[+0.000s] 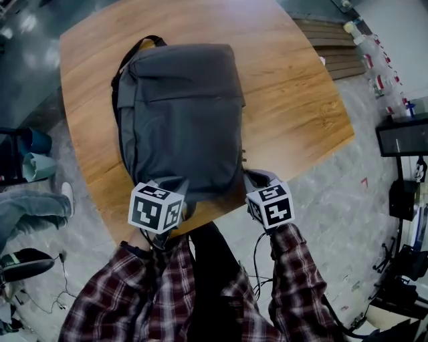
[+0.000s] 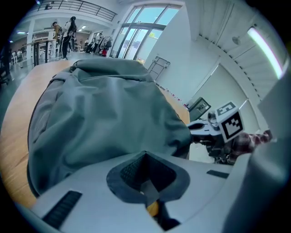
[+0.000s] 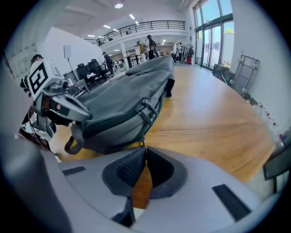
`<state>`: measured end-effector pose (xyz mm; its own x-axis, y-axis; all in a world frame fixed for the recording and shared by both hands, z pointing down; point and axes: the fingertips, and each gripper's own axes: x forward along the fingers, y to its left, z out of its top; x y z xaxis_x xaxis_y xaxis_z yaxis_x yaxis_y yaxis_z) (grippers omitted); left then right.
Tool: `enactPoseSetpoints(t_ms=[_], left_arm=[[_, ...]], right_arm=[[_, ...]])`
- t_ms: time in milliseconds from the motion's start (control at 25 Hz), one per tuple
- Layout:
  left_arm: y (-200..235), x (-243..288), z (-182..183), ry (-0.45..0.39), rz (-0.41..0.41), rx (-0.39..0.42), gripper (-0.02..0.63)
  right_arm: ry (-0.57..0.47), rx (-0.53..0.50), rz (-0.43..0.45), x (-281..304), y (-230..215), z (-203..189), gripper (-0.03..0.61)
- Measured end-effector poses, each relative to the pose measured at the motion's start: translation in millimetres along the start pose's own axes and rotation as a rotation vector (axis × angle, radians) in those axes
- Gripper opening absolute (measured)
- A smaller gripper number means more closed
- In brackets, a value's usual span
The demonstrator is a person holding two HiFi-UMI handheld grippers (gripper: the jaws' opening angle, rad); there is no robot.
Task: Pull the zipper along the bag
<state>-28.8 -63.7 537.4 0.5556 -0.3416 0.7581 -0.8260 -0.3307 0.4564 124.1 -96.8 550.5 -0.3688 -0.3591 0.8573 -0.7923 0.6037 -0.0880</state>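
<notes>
The bag (image 1: 180,113) lies mid-frame on a wooden table (image 1: 301,87) over grey floor (image 1: 334,200), in a bright hall with tall windows (image 3: 213,22). At its lower edge the left gripper (image 2: 146,157) is clamped on its fabric, and the right gripper (image 3: 144,150) pinches the zipper pull (image 3: 143,141).

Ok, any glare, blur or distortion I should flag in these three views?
Head view: table edges bowed, light even, bag sharp. Left gripper view: strong fisheye bend, windows blown out, bag close and a little soft. Right gripper view: same bend, sheen on the table, ceiling lights glaring.
</notes>
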Motion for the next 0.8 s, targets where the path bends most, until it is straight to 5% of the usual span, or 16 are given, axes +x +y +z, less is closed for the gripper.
enactPoseSetpoints(t_ms=[200,800], left_arm=[[-1,-2,-3,0.004,-0.009,-0.002,0.008],[-13,4,-4,0.004,-0.007,-0.030,0.008]], right_arm=[[-0.010,0.016,-0.021,23,-32,23,0.018],[-0.012,-0.144,-0.051,57,-80,116,0.022]])
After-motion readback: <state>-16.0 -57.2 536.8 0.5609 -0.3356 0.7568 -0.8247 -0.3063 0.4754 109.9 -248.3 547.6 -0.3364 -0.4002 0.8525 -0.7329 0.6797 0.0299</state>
